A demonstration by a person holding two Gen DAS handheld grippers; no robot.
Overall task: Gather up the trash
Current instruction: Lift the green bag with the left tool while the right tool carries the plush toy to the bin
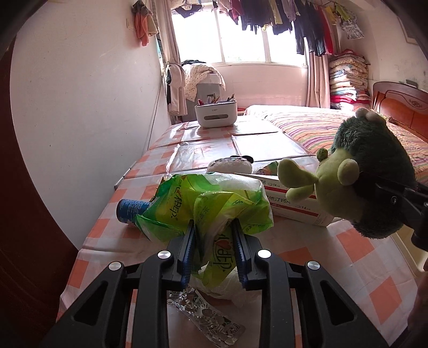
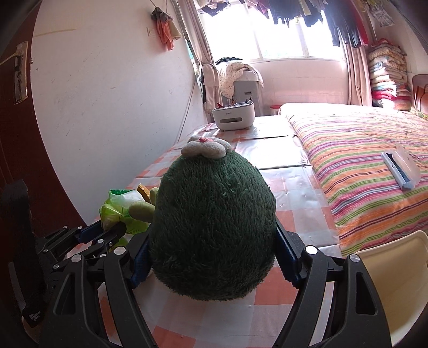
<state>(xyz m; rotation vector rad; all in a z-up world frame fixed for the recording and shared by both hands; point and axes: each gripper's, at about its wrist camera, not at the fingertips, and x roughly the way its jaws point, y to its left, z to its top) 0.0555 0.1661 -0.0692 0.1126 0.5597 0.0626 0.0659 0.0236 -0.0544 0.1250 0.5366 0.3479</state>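
Now we hold trash and toy above the table.
Left gripper pinches the green wrapper; right gripper squeezes the plush toy.

Bright window straight ahead past the fingertips, laundry strung across it. White wall off to their left, striped bed right.

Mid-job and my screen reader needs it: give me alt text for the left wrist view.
The left hand-held gripper is shut on a crumpled green plastic wrapper above a checked tablecloth. To the right, a green plush toy sits in the right hand-held gripper, with a medicine box, a blue can and a foil blister pack nearby.
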